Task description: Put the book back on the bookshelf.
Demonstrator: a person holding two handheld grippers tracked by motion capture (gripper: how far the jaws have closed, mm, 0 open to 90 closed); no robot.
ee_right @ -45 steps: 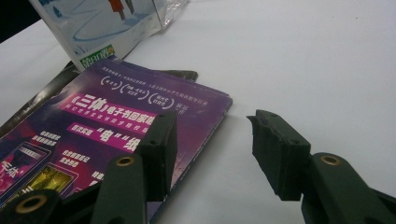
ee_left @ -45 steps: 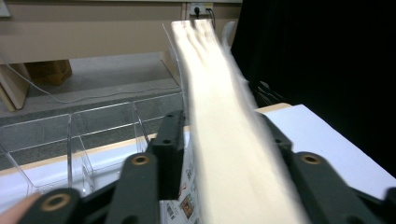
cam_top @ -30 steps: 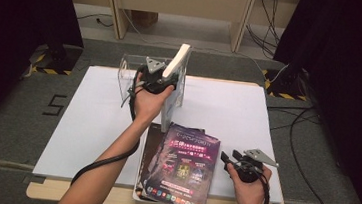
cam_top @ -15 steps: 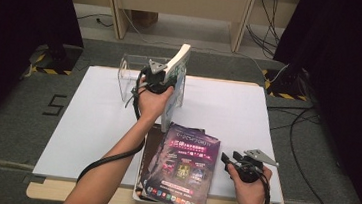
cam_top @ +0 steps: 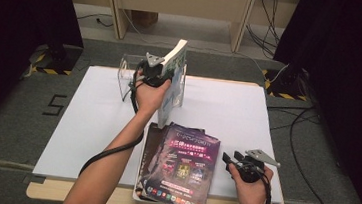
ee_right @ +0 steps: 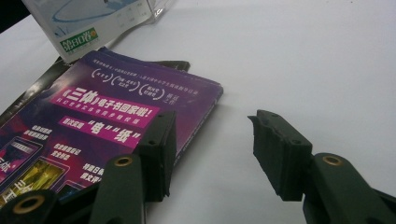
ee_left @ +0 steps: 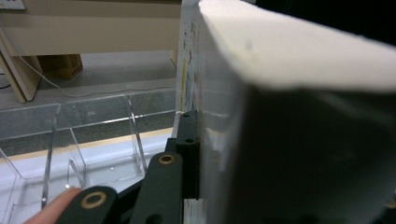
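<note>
Change since the earlier frames: left gripper [cam_top: 158, 69] has just been closing its jaws with the thick book [cam_top: 173, 83] between them — the book now stands a little more upright than a second ago; the right hand and the purple magazine have kept their places.
Left gripper: clamped on the thick book near its upper edge; in the left gripper view one black jaw lies flat against the book's cover [ee_left: 189, 74] and the white page block [ee_left: 289, 51] looms close to the camera.
Thick book: lifted on end, tilted, held at the far middle of the white table [cam_top: 92, 118], just beside the clear acrylic rack [cam_top: 127, 74]; its lower corner hangs above the magazines.
Clear acrylic rack: at the table's far edge, its dividers visible beyond the jaw in the left gripper view [ee_left: 70, 140].
Right gripper [cam_top: 231, 159]: jaws apart, nothing between them — it rests low at the near right of the table, just beside the purple magazine [cam_top: 182, 167].
Purple magazine: flat on top of a darker magazine [cam_top: 151, 144] at the near edge; in the right gripper view its corner [ee_right: 205, 93] lies beside the gripper's own jaws, on bare white tabletop [ee_right: 303, 56].
</note>
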